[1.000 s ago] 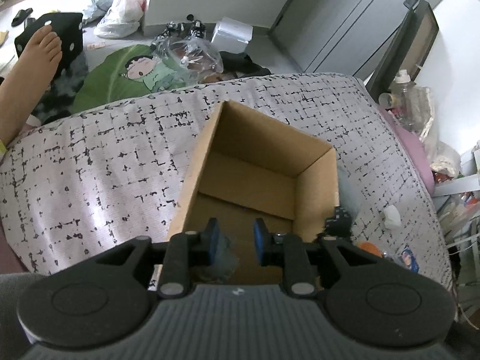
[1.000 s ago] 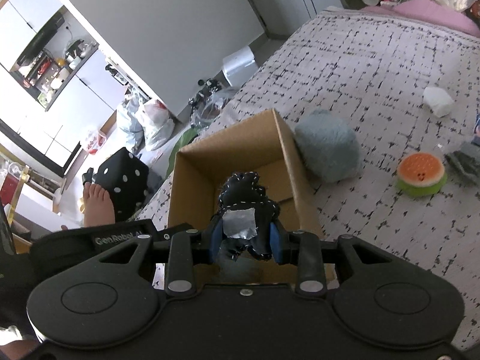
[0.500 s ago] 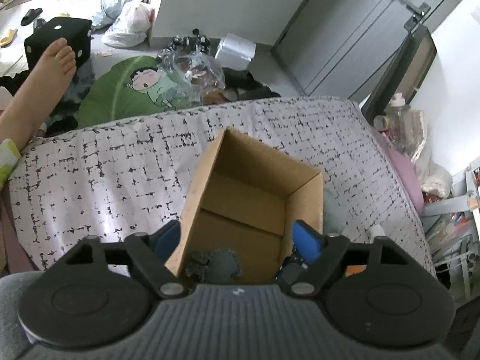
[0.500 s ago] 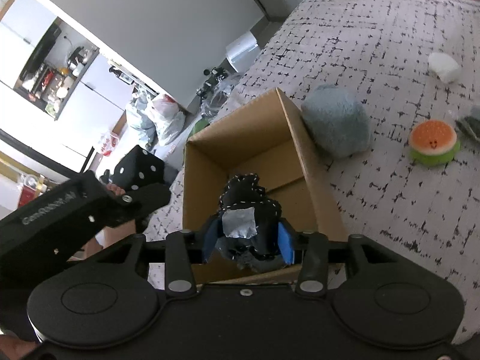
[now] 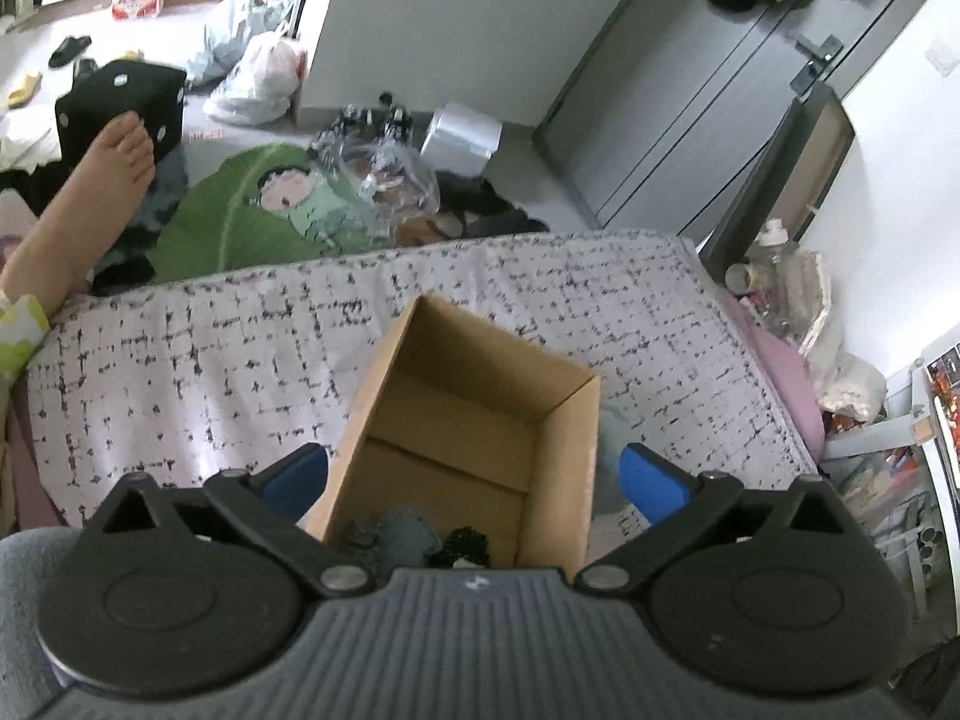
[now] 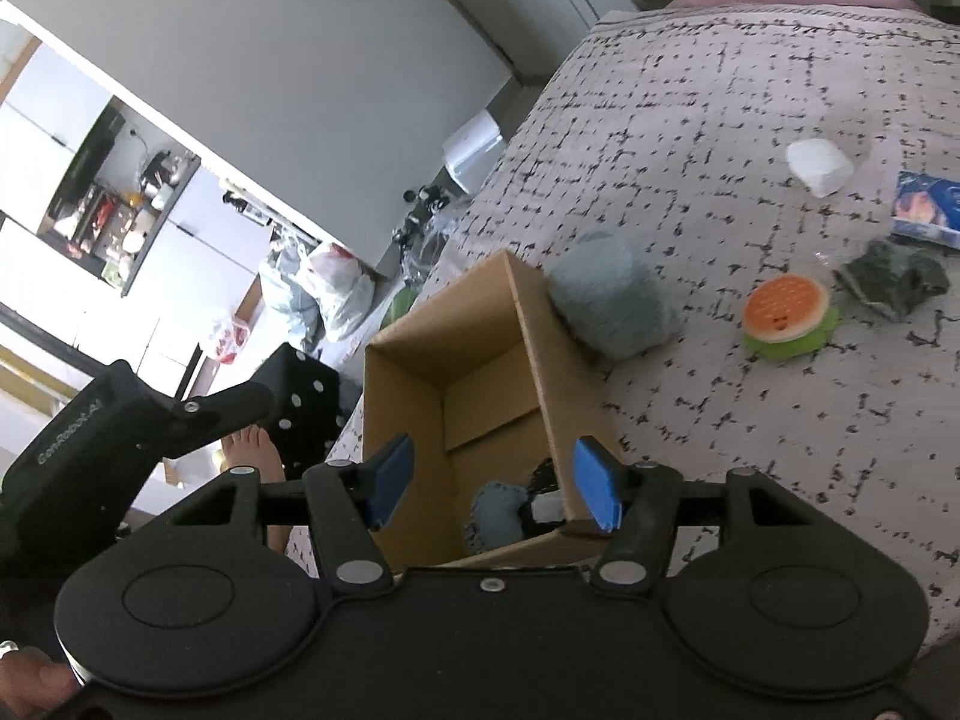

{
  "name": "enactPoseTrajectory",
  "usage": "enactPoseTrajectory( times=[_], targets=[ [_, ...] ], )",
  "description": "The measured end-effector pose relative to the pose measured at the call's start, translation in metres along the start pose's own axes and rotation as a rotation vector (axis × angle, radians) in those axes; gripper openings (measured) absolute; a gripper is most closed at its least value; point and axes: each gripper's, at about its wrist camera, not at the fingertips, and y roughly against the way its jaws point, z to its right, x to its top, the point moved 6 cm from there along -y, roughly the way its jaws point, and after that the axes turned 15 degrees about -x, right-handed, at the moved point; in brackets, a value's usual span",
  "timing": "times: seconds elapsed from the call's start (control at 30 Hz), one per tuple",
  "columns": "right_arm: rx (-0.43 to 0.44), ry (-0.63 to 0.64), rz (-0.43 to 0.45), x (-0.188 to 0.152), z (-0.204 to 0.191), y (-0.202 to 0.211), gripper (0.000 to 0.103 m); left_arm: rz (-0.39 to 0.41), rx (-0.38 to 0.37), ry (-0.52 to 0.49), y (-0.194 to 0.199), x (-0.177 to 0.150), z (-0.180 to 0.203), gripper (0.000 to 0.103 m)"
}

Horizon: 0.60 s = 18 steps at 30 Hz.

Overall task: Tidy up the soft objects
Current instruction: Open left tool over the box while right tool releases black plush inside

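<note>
An open cardboard box [image 5: 558,450] [image 6: 408,384] stands on the speckled bedspread [image 5: 198,372]. On its floor lie a grey-blue soft piece [image 5: 408,531] [image 6: 495,510] and a black stitched piece [image 5: 468,543] [image 6: 543,501] with a grey patch. Above the box's near end hangs my left gripper [image 5: 474,477], its jaws opening wide, pads touching nothing. My right gripper [image 6: 493,483] also hovers over the near end, jaws opening and empty. Right of the box sit a grey plush [image 6: 606,300], an orange-and-green squishy burger [image 6: 786,315], a dark green cloth [image 6: 894,279] and a white lump [image 6: 819,165].
A blue packet [image 6: 927,210] lies at the bed's right edge. Beyond the far edge, on the floor, are a person's bare foot [image 5: 102,192], a black dotted cube [image 5: 120,102], a green leaf cushion [image 5: 240,222] and plastic bags [image 5: 252,78].
Both grippers spread their jaws. The grey-blue piece left the left gripper and the black piece left the right one; both now lie in the box. The left gripper rose.
</note>
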Motion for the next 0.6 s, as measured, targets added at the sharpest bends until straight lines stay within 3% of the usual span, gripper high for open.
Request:
enactPoseTrajectory(
  times=[0.13, 0.3, 0.47, 0.6],
  targets=[
    [-0.006, -0.014, 0.016, 0.004, 0.013, 0.008, 0.065, 0.026, -0.007, -0.020, 0.003, -0.002, 0.012, 0.103],
    [-0.028, -0.006, 0.058, 0.011, 0.030, 0.022, 0.080, 0.072, -0.017, -0.069, 0.005, -0.008, 0.032, 0.103],
    [-0.059, -0.021, 0.097, 0.017, 0.055, 0.036, 0.088, 0.064, -0.050, -0.087, -0.004, -0.019, 0.051, 0.103],
    [-0.079, -0.047, 0.123, 0.022, 0.076, 0.047, 0.091, 0.012, -0.076, -0.123, -0.013, -0.032, 0.068, 0.103]
  ],
)
